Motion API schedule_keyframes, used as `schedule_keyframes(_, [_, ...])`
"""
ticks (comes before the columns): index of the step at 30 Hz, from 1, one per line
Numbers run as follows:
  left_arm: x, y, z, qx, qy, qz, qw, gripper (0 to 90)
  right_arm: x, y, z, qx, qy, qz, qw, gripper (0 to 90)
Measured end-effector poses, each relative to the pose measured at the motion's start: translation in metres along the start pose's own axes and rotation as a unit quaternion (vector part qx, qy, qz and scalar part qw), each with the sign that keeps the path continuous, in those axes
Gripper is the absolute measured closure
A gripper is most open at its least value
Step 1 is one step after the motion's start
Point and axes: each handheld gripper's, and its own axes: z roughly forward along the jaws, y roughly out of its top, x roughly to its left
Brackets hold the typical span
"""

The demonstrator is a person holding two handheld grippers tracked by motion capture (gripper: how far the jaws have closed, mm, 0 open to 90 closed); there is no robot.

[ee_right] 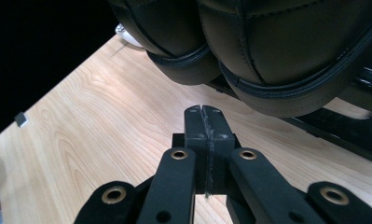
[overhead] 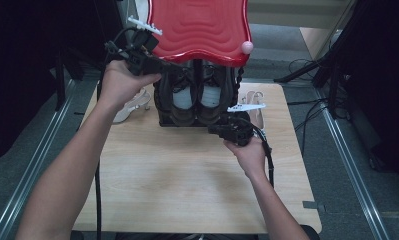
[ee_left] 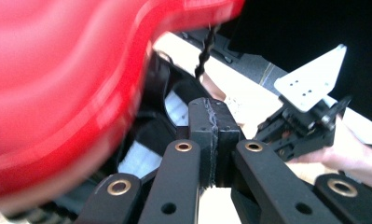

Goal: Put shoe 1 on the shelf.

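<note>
Evidently both shut, empty: left gripper (ee_left: 215,122) beside red lid (overhead: 199,27); right gripper (ee_right: 205,125) before shoes (ee_right: 249,51).

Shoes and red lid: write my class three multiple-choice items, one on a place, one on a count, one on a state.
1. Where is the red lid?
A. Raised above the shoes
B. Flat on the table's near edge
C. On the floor

2. How many dark shoes sit under it?
A. One
B. Two
C. Four

3. How are the right gripper jaws?
A. Wide open
B. Shut on nothing
C. Shut on a shoe

Answers: 1 A, the lid stands over the pair; 2 B, two toes side by side; 3 B, the pads meet short of the toes.
</note>
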Motion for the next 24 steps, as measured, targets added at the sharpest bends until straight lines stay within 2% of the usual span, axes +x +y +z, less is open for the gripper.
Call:
schedule_keyframes(8, [0.0, 0.037, 0.002, 0.0, 0.012, 0.022, 0.9997, 90.0, -0.001, 0.008, 0.003, -0.004, 0.001, -0.003, 1.0, 90.0])
schedule_keyframes(10, [0.006, 0.047, 0.007, -0.001, 0.008, 0.015, 0.9998, 90.0, -0.002, 0.011, 0.005, -0.005, -0.001, -0.001, 1.0, 90.0])
schedule_keyframes(17, [0.012, 0.061, 0.021, 0.003, 0.018, 0.017, 0.9997, 90.0, -0.008, 0.013, 0.009, -0.01, -0.004, 0.01, 0.9999, 90.0])
schedule_keyframes(19, [0.013, 0.065, 0.026, 0.006, 0.019, 0.018, 0.9996, 90.0, -0.011, 0.013, 0.009, -0.01, -0.002, 0.015, 0.9998, 90.0])
schedule_keyframes(20, [0.015, 0.068, 0.032, 0.009, 0.024, 0.016, 0.9995, 90.0, -0.013, 0.013, 0.009, -0.012, 0.007, 0.02, 0.9997, 90.0])
schedule_keyframes(24, [0.019, 0.072, 0.041, 0.007, 0.023, 0.008, 0.9997, 90.0, -0.013, 0.014, 0.01, -0.013, 0.003, 0.014, 0.9998, 90.0])
